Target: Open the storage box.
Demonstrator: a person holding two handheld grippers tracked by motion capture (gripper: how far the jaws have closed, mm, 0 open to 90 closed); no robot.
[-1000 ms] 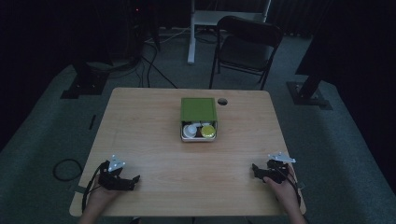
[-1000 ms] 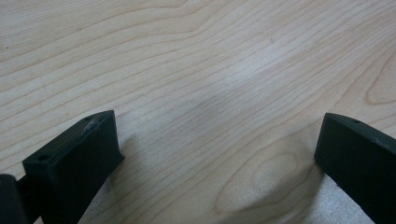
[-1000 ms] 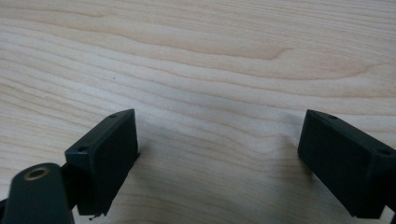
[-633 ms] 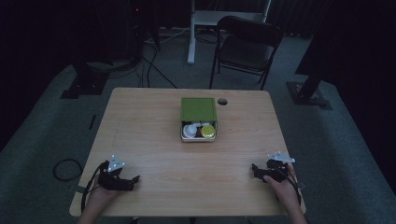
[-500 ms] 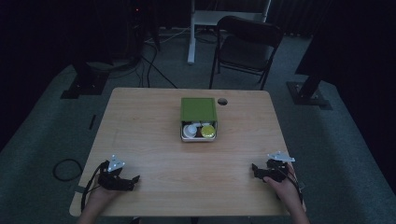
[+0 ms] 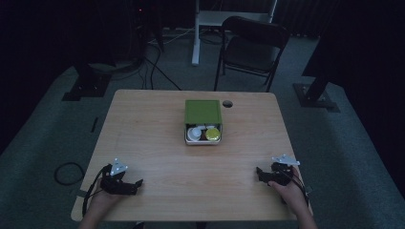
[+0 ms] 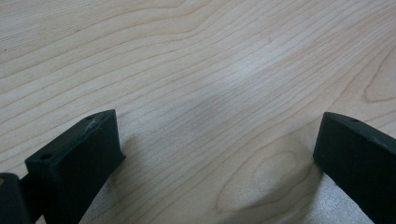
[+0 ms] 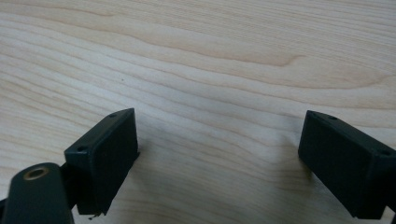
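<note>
No legible text or markings.

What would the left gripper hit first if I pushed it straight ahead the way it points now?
Probably nothing on the table: the left gripper points rightward along the near edge, over bare table, well short of the green box. Far along, roughly the right gripper.

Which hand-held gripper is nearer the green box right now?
Right, by a little. The right hand-held gripper sits near-right of the green box; the left hand-held gripper sits farther off, near-left. Both are well apart from it.
</note>
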